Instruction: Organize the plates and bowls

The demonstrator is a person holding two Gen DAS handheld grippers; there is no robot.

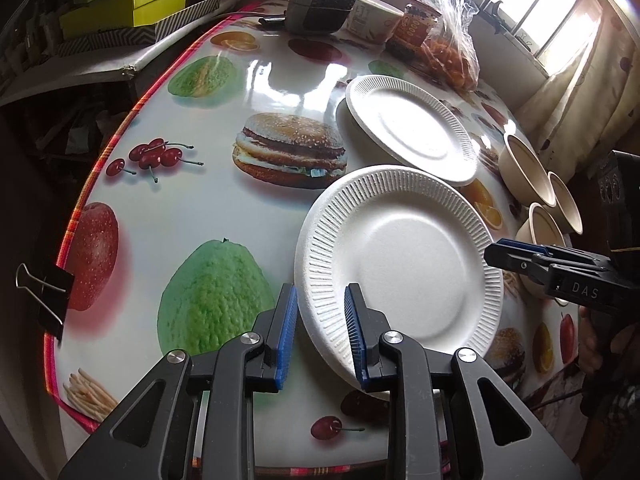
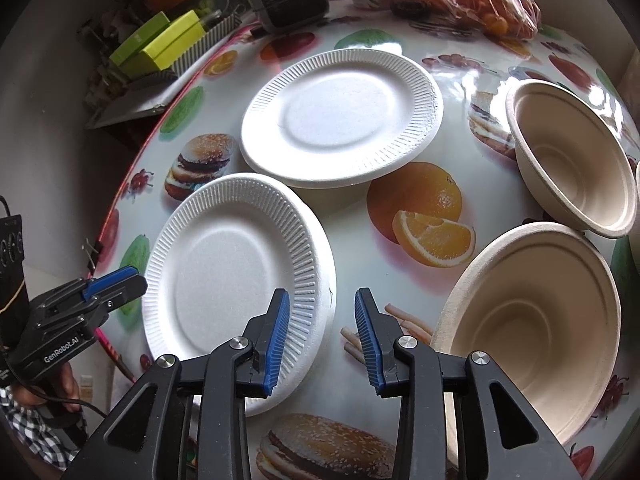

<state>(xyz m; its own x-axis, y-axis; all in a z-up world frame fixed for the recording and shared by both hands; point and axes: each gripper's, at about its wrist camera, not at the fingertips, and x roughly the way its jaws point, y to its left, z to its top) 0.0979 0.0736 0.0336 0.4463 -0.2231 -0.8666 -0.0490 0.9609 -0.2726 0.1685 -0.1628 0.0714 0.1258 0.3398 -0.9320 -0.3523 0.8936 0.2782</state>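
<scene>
Glossy tablecloth [image 2: 400, 80], matt foam plates [image 2: 236, 264]

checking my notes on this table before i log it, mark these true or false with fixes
1. Two white plates lie on the table. True: the near plate and the far plate.
2. The far plate is stacked on the near plate. False: they lie side by side, rims close together.
3. The right hand-held gripper is clamped on a bowl. False: its jaws stand open over the tablecloth, the near plate's rim by one pad.
4. A beige bowl sits to its right. True.
5. The bowls are upside down. False: both this one and the farther bowl face up.
</scene>
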